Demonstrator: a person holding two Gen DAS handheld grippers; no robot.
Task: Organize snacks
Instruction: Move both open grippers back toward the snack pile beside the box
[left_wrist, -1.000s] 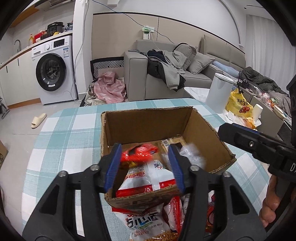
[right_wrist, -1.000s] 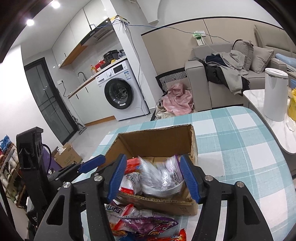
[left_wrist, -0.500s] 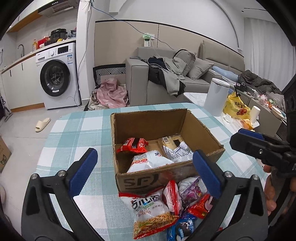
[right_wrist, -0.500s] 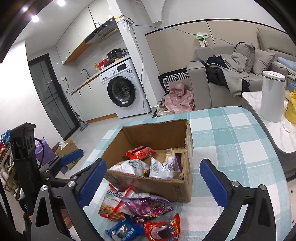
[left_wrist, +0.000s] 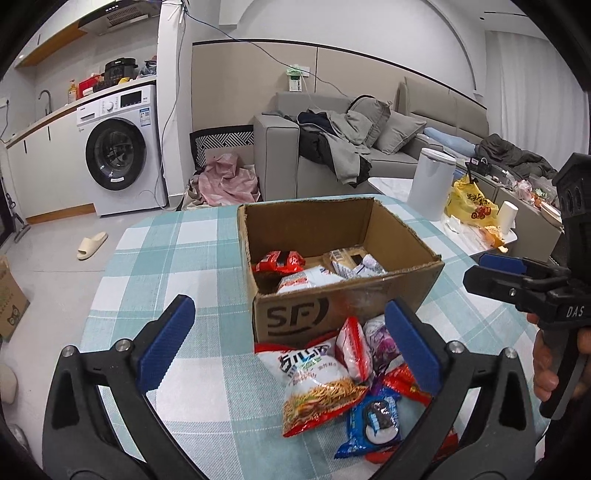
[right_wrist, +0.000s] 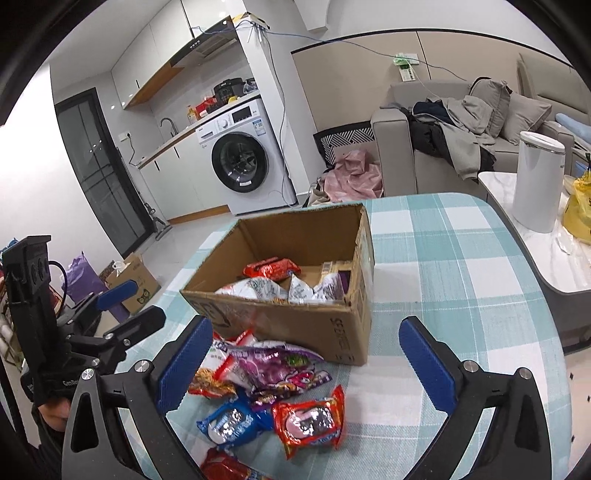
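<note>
Snacks (left_wrist: 332, 380) still piled on table (left_wrist: 177, 258) by near edge, touching box (left_wrist: 295, 317) front, w/ both grippers, left (left_wrist: 291, 354) & right (right_wrist: 306, 362), fingers spread wide & empty, so best pinch one top bag per hand, lift clear over box wall.

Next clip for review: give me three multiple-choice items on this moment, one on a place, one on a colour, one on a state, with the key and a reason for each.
1. Where does the loose pile of snack packets lie?
A. on the checked tablecloth in front of the brown cardboard box
B. on the grey sofa
C. on the floor

2. What colour are the gripper pads?
A. red
B. blue
C. yellow

3. How does the left gripper stand?
A. shut on a packet
B. shut, empty
C. open, empty

Key: 1 A, the packets rest against the near wall of the box; 2 B, blue pads; 3 C, the left gripper has its jaws spread wide, holding nothing.
</note>
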